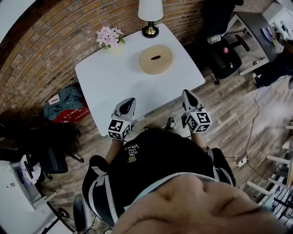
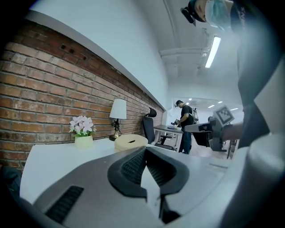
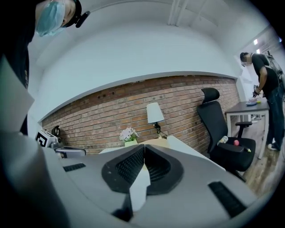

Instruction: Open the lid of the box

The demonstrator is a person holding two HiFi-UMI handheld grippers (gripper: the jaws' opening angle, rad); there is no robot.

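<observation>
Both clenched empty, left gripper (image 1: pixel 130 100) and right gripper (image 1: pixel 187 93) face one box (image 1: pixel 156 59), one lamp (image 1: pixel 150 13), apparently one flowerpot (image 1: pixel 110 39).

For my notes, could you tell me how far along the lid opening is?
Done: nothing; the lid sits on the box. In hand: left gripper and right gripper, both shut and empty, at the table's near edge. Left: reach and lift the lid.

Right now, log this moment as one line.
stage: not started | left claw: shut, empty | right claw: shut, empty | box: closed, untouched, on table
</observation>
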